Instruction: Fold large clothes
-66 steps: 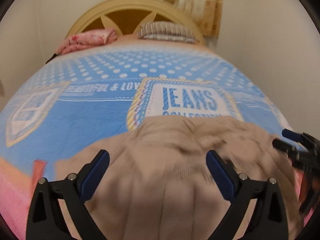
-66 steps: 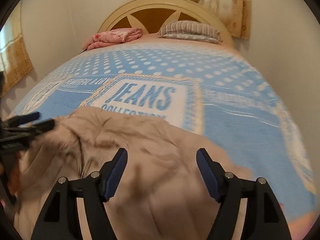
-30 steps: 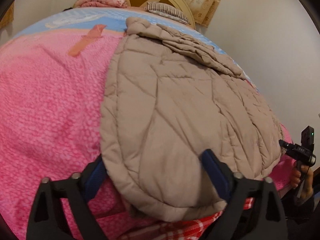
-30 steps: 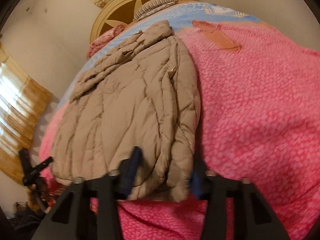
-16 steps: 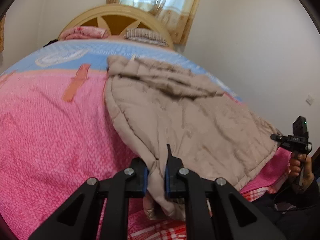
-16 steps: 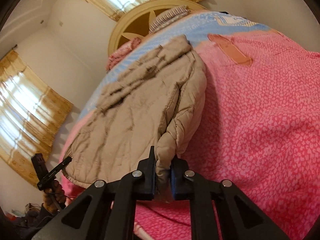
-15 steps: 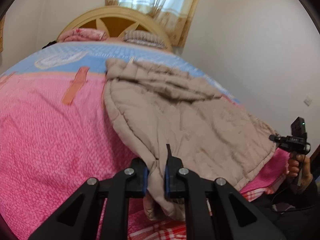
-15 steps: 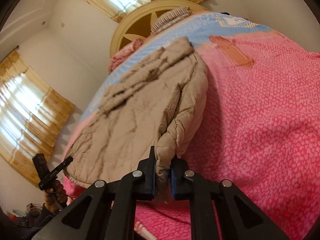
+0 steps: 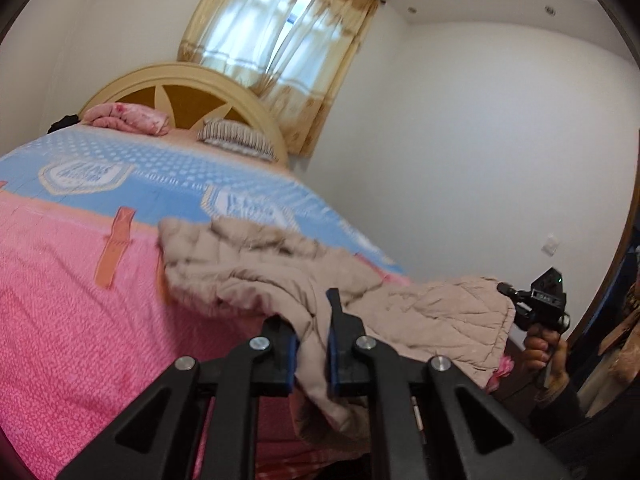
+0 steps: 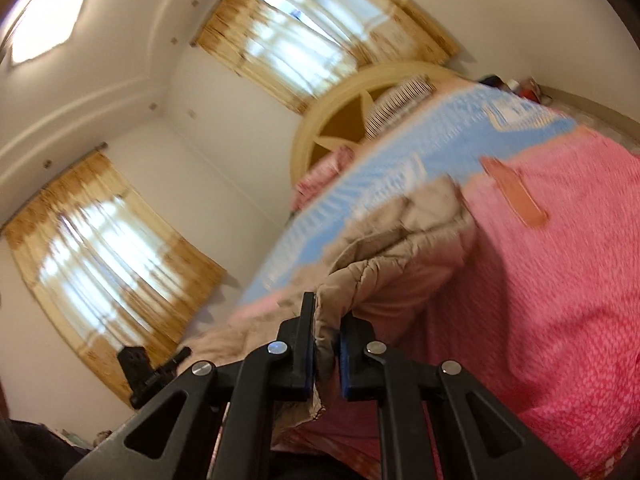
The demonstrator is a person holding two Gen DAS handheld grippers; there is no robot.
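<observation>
1. Two of our tools grip one beige quilted jacket (image 9: 280, 276); in the left view our left gripper (image 9: 311, 344) pinches its hem, its length stretching up the bed (image 9: 60, 320) towards the headboard (image 9: 180, 80).
2. In the right view our right gripper (image 10: 325, 344) clamps its edge (image 10: 332, 292).

A big bed (image 9: 60, 320) lies ahead of the grippers, with a pink blanket (image 9: 80, 352) close by and a blue sheet (image 9: 168, 176) farther off. At the far end stands a round, cream headboard (image 9: 180, 80). A striped pillow (image 9: 236, 138) and a folded pink blanket (image 9: 128, 118) rest in front of it. Yellow curtains (image 9: 276, 40) hang over a bright window above. White walls (image 9: 480, 140) stand to the side.
</observation>
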